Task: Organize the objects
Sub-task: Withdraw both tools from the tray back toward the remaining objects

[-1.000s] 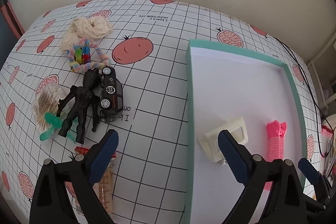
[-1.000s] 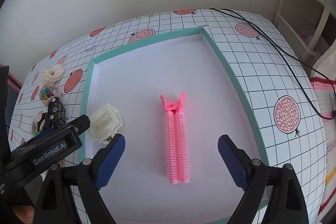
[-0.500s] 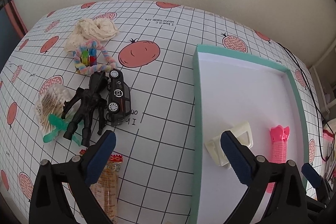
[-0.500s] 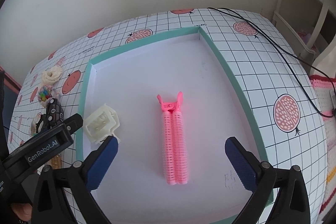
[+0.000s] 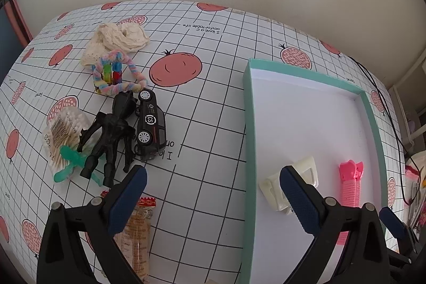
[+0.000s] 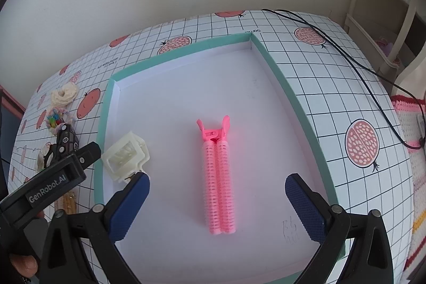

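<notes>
A teal-rimmed white tray holds a pink hair-roller clip and a cream plastic clip. My right gripper hangs open over the tray. The pink clip lies flat between its blue pads, untouched. My left gripper is open and empty above the tray's left rim. To its left lie a black toy car, a black clawed figure, a cotton-swab pack, a pastel ring, a cream scrunchie and a snack packet.
A green plastic piece lies under the black figure. A black cable crosses the table right of the tray. A crocheted cloth and white furniture lie past the right edge. A wall backs the table.
The right gripper's jaws widened a little around the pink clip, which has not moved. The left view shifted slightly, with no object displaced.
</notes>
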